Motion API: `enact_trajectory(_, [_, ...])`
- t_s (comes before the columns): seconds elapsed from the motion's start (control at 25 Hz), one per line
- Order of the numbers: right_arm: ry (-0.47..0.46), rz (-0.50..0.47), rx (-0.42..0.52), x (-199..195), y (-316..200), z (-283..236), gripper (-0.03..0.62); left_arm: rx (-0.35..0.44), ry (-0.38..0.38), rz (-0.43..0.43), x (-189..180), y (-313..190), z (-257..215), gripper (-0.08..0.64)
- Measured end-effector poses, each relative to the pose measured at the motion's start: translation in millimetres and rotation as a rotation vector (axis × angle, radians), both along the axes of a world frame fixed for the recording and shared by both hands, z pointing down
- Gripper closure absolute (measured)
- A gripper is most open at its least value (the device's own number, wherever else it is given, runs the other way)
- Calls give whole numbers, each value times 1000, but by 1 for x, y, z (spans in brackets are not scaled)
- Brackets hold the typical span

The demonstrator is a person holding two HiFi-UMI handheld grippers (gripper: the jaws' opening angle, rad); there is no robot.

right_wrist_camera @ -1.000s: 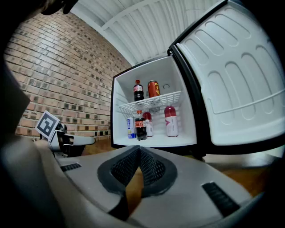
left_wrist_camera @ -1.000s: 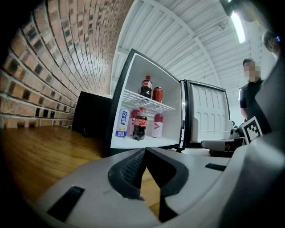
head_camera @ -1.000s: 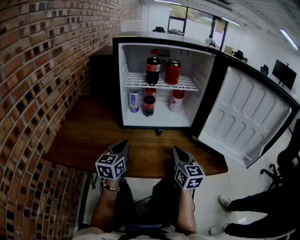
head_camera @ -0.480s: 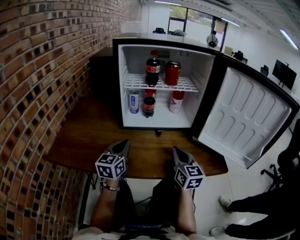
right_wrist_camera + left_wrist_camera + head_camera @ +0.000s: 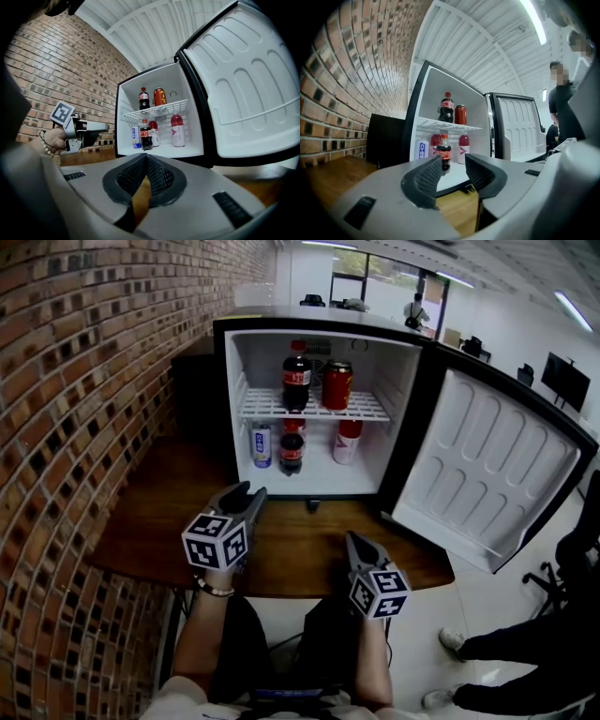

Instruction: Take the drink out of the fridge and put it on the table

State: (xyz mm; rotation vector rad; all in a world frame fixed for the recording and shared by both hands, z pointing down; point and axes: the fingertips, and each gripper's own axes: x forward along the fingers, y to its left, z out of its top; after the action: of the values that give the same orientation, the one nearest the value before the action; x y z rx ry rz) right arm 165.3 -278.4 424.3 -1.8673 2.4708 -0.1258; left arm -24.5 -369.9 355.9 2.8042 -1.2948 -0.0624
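Note:
The small fridge [image 5: 230,409] stands open on the wooden table [image 5: 150,512]. Its wire shelf holds a cola bottle [image 5: 296,376] and a red can [image 5: 337,385]. On its floor stand a small cola bottle [image 5: 292,448], a white-and-blue can [image 5: 261,444] and a red-and-white bottle [image 5: 347,440]. My left gripper [image 5: 242,495] is raised over the table's front part, pointing at the fridge; its jaws are opening with nothing between them. In the left gripper view the small cola bottle [image 5: 443,152] shows far beyond the jaws. My right gripper [image 5: 361,545] hangs shut and empty at the table's front edge.
The fridge door [image 5: 487,474] swings wide to the right, past the table's edge. A brick wall [image 5: 75,427] runs along the left. A person's legs and shoes [image 5: 497,652] are on the floor at lower right. A person stands in the left gripper view [image 5: 562,112].
My left gripper has lifted and moved forward toward the fridge, and its jaws have parted. The right gripper has stayed where it was.

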Motion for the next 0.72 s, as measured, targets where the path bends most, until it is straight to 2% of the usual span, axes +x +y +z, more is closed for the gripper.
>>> enact_trajectory(0.12, [-5, 9, 9, 5, 1, -2, 572, 29, -12, 15, 11, -10, -23, 303])
enact_trajectory(0.16, [-6, 11, 10, 6, 1, -2, 572, 37, -14, 21, 15, -12, -31, 288])
enact_trajectory(0.52, [-15, 29, 18, 16, 3, -3, 572, 107, -20, 52, 44, -37, -102, 190])
enact_trajectory(0.72, [-16, 36, 23, 21, 4, -4, 572, 109, -16, 68, 58, -52, -127, 185])
